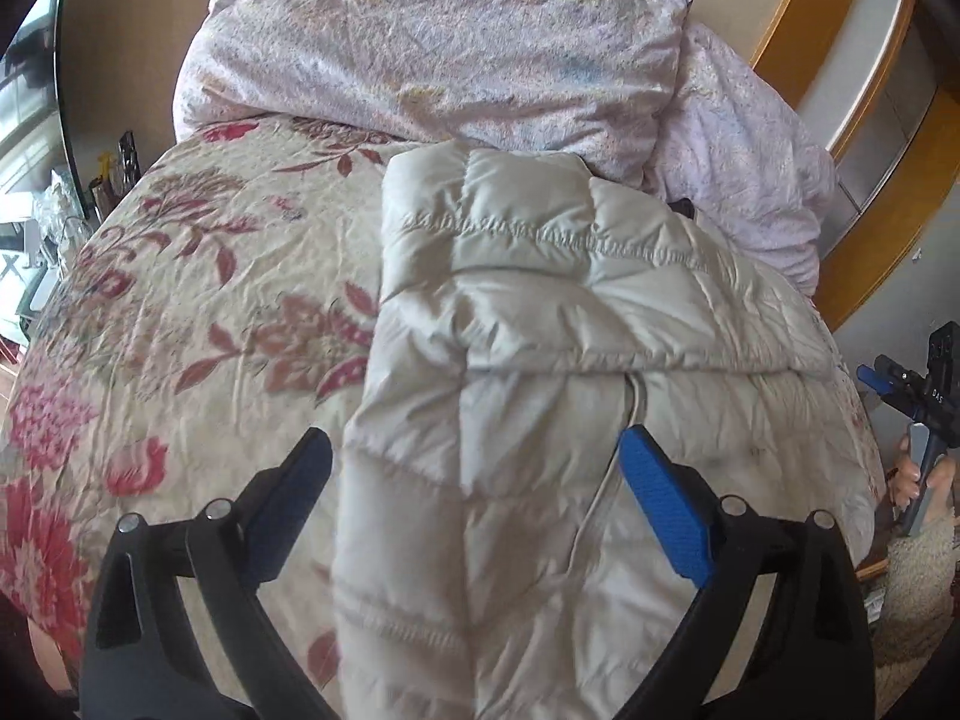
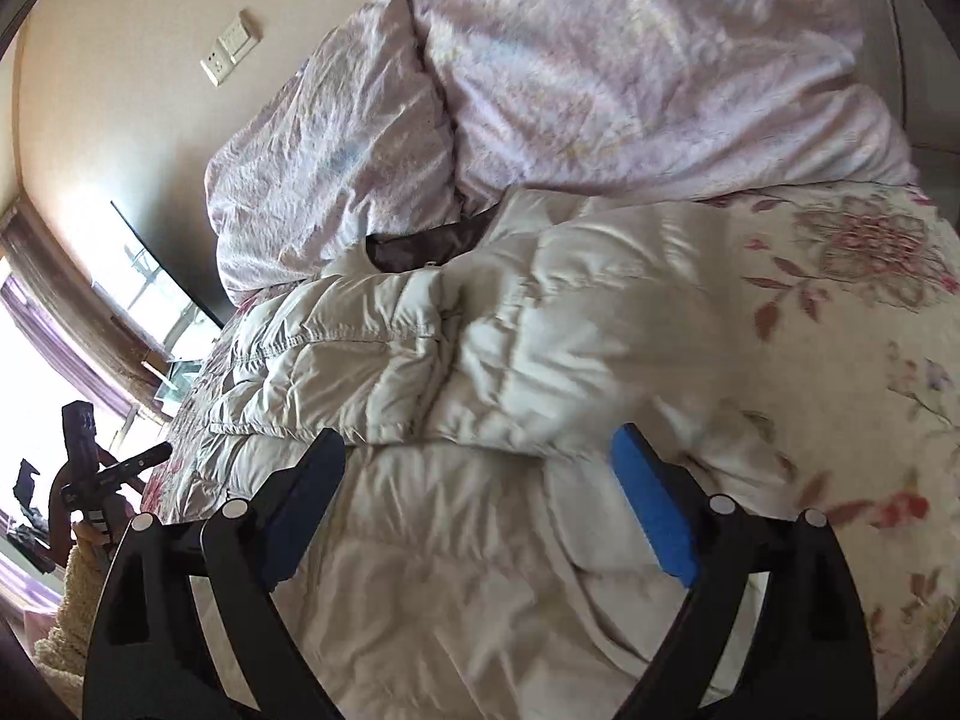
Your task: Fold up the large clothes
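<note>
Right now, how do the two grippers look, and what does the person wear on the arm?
Each gripper is black, with two curved arms, silver round pivot pins and flat fingers faced with blue textured pads: the left gripper and the right gripper look the same. From the side, the other gripper's handle is black with small white lettering, too small to read. A cream fuzzy sleeve covers the left arm.

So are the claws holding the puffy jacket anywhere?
No. Both the left claw and right claw are open above the jacket, gripping nothing.

Jacket (image 1: 540,300): quilted, satiny sheen. Bedspread (image 1: 210,276): matt crinkled floral cloth. Gripper pads (image 1: 666,504): textured blue.
</note>
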A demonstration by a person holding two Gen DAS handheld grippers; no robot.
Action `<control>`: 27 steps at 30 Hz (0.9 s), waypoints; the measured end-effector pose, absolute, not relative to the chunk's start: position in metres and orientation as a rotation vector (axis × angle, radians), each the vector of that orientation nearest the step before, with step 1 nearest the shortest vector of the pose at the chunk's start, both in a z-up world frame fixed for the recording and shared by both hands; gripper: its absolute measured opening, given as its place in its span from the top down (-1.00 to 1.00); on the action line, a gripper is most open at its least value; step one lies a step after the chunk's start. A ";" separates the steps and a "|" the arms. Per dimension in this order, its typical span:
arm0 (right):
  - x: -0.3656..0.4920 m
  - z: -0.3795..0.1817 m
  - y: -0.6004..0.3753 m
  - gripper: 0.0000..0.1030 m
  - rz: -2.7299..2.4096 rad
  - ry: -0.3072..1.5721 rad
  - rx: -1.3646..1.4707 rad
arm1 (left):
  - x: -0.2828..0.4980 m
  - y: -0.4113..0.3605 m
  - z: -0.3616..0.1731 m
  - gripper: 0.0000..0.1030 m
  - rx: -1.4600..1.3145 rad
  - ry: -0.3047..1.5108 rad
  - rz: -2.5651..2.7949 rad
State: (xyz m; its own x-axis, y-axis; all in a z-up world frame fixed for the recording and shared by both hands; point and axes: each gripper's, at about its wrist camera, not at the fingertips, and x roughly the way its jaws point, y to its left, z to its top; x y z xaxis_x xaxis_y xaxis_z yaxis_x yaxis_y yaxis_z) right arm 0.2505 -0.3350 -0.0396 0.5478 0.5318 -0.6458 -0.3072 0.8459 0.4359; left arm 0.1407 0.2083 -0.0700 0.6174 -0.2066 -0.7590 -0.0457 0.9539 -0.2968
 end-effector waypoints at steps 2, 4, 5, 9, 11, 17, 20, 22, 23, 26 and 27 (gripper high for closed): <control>0.228 -0.044 -0.369 -0.79 0.442 0.873 0.286 | 0.117 0.219 -0.075 -0.86 -0.322 0.918 -0.092; 0.209 -0.056 -0.398 -0.79 0.400 0.923 0.299 | 0.095 0.227 -0.083 -0.86 -0.352 0.932 -0.095; 0.200 -0.063 -0.410 -0.79 0.387 0.950 0.315 | 0.087 0.230 -0.088 -0.86 -0.369 0.939 -0.104; 0.171 -0.086 -0.446 -0.78 0.400 0.991 0.441 | 0.057 0.230 -0.105 -0.80 -0.454 0.956 -0.161; 0.160 -0.098 -0.460 -0.78 0.411 1.017 0.499 | 0.049 0.227 -0.112 -0.75 -0.468 0.967 -0.175; 0.146 -0.128 -0.473 -0.78 0.471 1.118 0.625 | 0.029 0.223 -0.121 -0.59 -0.558 0.949 -0.224; 0.145 -0.134 -0.468 -0.76 0.508 1.132 0.639 | 0.022 0.222 -0.122 -0.53 -0.578 0.937 -0.224; 0.144 -0.137 -0.466 -0.73 0.526 1.125 0.645 | 0.019 0.221 -0.123 -0.49 -0.588 0.934 -0.217; 0.143 -0.138 -0.466 -0.70 0.534 1.125 0.650 | 0.018 0.221 -0.123 -0.48 -0.593 0.935 -0.217; 0.143 -0.143 -0.464 -0.52 0.582 1.137 0.692 | 0.014 0.219 -0.123 -0.42 -0.595 0.942 -0.206; 0.143 -0.145 -0.463 -0.46 0.598 1.141 0.703 | 0.013 0.218 -0.123 -0.39 -0.594 0.943 -0.200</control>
